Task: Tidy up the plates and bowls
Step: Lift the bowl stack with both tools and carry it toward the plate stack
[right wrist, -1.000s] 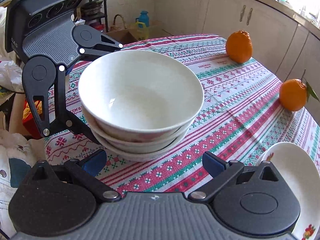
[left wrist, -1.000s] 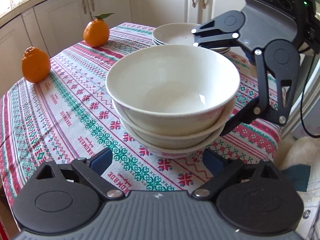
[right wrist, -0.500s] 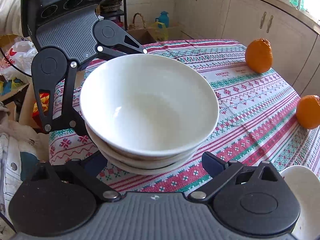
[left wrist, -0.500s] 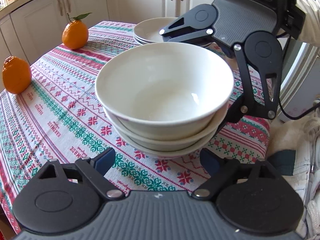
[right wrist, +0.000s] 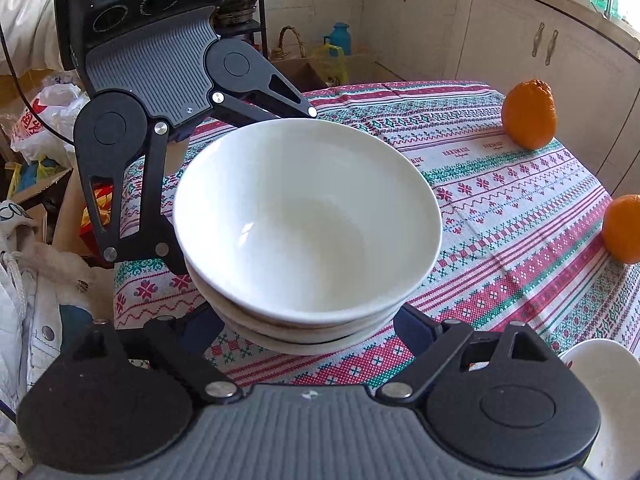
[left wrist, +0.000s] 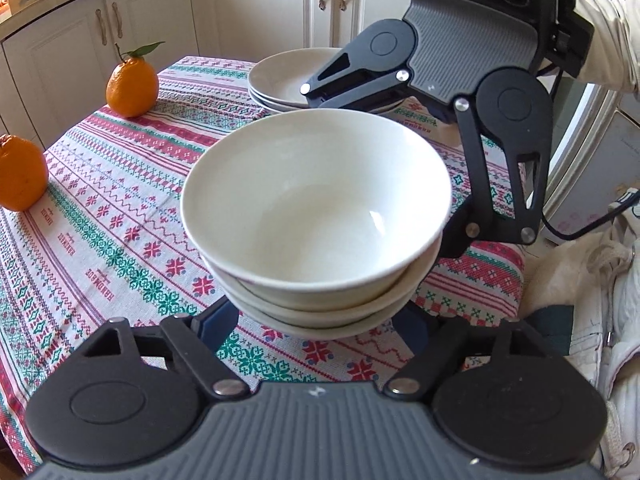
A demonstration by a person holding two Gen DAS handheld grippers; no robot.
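Closing in from both sides since a second ago: left gripper and right gripper, jaws narrowing around stacked bowls on the tablecloth; pad contact hidden; uneven squeeze could tip the stack; plate pile seen whole only from left.

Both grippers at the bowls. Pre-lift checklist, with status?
1. Bowl stack nested and upright, three bowls: ok.
2. Left gripper straddles the stack; its jaws have just been closing, with the lowest bowl between them: ok.
3. Right gripper does the same from the opposite side, its jaws also just closing: ok.
4. Pads pressing on the bowl wall: hidden under the rims, cannot tell.
5. Plate stack stands apart from the bowls: ok.
6. Oranges sit well clear, near the table edge: ok.
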